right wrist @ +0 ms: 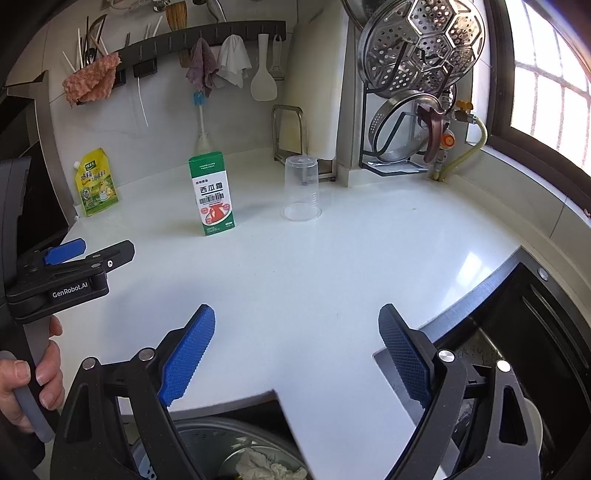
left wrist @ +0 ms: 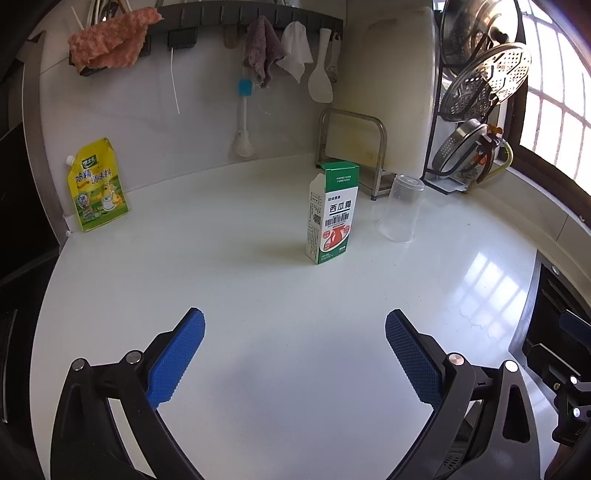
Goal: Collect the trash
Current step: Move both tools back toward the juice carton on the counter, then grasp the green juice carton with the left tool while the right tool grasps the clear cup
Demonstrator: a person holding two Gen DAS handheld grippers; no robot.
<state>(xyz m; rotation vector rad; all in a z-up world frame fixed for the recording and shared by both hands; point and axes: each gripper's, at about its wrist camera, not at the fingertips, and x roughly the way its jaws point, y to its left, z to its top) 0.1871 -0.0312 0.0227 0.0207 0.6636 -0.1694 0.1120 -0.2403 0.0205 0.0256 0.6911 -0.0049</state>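
Left gripper (left wrist: 294,334) spread wide, nothing between the blue pads, hovering over the white bench (left wrist: 258,314). Right gripper (right wrist: 296,330) also spread wide and empty, over the bench's near edge.

Left wrist view: green-and-white carton (left wrist: 332,214) stands upright mid-bench at 12 o'clock from the gripper, top flap open. Clear plastic cup (left wrist: 400,208) stands upside down just beside it at the carton's 3 o'clock, apart from it. Yellow pouch (left wrist: 96,184) leans against the wall at 10 o'clock, well apart from the carton. The gripper is well short of all three.

Right wrist view: carton (right wrist: 213,194) at 11 o'clock, cup (right wrist: 301,188) at 12 o'clock, pouch (right wrist: 95,182) far at 10 o'clock by the wall. Left gripper's body shows at 9 o'clock, held by a hand (right wrist: 26,384) on a grey handle. Below the bench edge at 6 o'clock sits a bin (right wrist: 229,435) with crumpled paper (right wrist: 269,469) inside. Dark sink (right wrist: 535,332) at 3 to 4 o'clock.

Back wall: rail (left wrist: 258,18) with an orange cloth (left wrist: 110,40), a grey rag (left wrist: 260,48), a white cloth (left wrist: 297,48), a white rice paddle (left wrist: 320,77) and a brush (left wrist: 243,114) hanging. A cutting board (left wrist: 391,92) stands in the corner; wire rack (left wrist: 476,110) at 1 o'clock holds metal steamer plates.
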